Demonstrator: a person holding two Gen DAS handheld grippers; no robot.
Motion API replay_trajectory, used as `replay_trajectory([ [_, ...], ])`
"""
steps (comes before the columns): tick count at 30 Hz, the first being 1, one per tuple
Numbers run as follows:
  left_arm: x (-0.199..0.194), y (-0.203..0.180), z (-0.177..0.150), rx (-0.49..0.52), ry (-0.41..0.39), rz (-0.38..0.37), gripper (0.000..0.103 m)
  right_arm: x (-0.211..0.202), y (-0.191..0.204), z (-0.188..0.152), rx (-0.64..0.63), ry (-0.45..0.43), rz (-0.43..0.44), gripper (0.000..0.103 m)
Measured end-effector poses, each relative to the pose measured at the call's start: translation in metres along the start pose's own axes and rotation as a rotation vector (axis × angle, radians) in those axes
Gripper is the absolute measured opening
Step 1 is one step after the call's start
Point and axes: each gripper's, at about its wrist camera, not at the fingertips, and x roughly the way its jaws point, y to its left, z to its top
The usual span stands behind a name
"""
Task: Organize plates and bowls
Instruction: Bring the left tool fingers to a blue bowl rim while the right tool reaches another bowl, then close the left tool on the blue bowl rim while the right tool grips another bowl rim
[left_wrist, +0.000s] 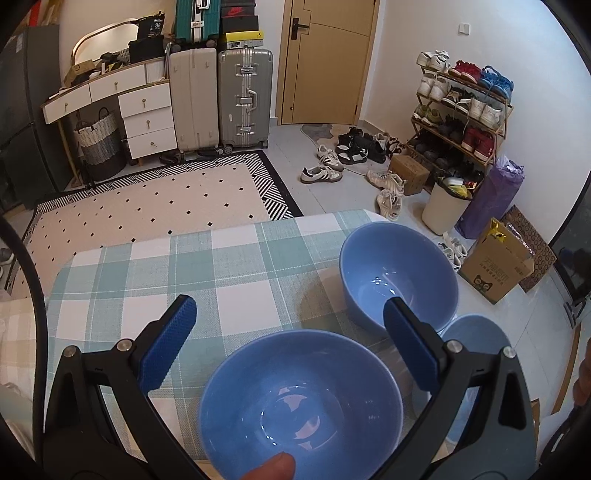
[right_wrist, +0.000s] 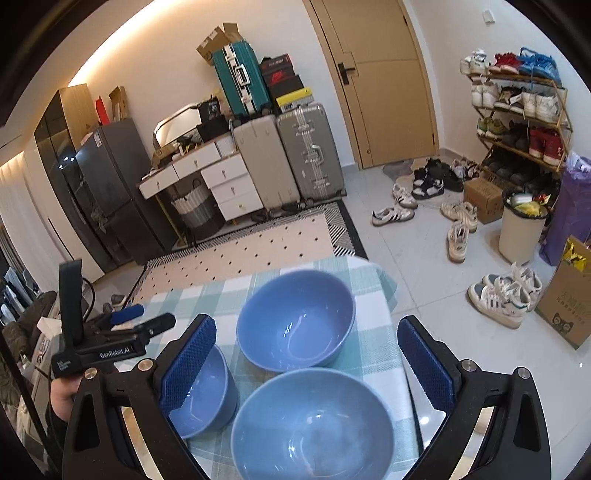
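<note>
A: Claws?
B: Left gripper (left_wrist: 288, 328) spread wide, empty; right gripper (right_wrist: 306, 354) likewise.
A: Bowls?
B: Three blue bowls (right_wrist: 295, 321) stand close together on the checked tablecloth (left_wrist: 184, 266); none held.

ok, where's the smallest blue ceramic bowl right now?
Right wrist view: the smallest blue ceramic bowl sits lower left on the checked tablecloth, partly behind the right gripper's left finger, beside two larger bowls.

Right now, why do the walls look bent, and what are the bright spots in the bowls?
Both wrist views are fisheye, so the door and room edges bow and the corners go black. In the left view, glare glints inside the far bowl and the near bowl. The right view looks warmer, with a lit strip along the ceiling and soft sheen in its bowls.
</note>
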Motion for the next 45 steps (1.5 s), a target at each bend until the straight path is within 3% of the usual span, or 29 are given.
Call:
replay_trajectory([
  [5, -0.006, 0.000, 0.004, 0.010, 0.000, 0.026, 0.101, -0.023, -0.003, 0.026, 0.004, -0.042, 0.008, 0.101],
  [10, 0.004, -0.002, 0.004, 0.009, 0.020, 0.034, 0.101, -0.015, -0.010, 0.034, 0.000, -0.014, 0.006, 0.101],
  [24, 0.080, -0.025, 0.004, 0.044, 0.119, 0.022, 0.101, 0.105, -0.032, -0.007, 0.041, 0.228, -0.010, 0.101],
  [27, 0.094, -0.028, 0.004, 0.044, 0.134, 0.016, 0.099, 0.127, -0.037, -0.014, 0.050, 0.262, -0.014, 0.094],
  [29, 0.103, -0.031, 0.006, 0.048, 0.150, 0.012, 0.095, 0.139, -0.041, -0.018, 0.056, 0.286, -0.018, 0.084],
  [32, 0.119, -0.035, 0.007, 0.058, 0.175, 0.004, 0.087, 0.156, -0.044, -0.023, 0.059, 0.322, -0.013, 0.079],
  [34, 0.129, -0.038, 0.007, 0.056, 0.199, -0.009, 0.072, 0.167, -0.044, -0.027, 0.050, 0.343, -0.002, 0.075],
  [45, 0.155, -0.055, 0.000, 0.062, 0.254, -0.142, 0.024, 0.185, -0.040, -0.034, 0.011, 0.364, 0.018, 0.048],
])
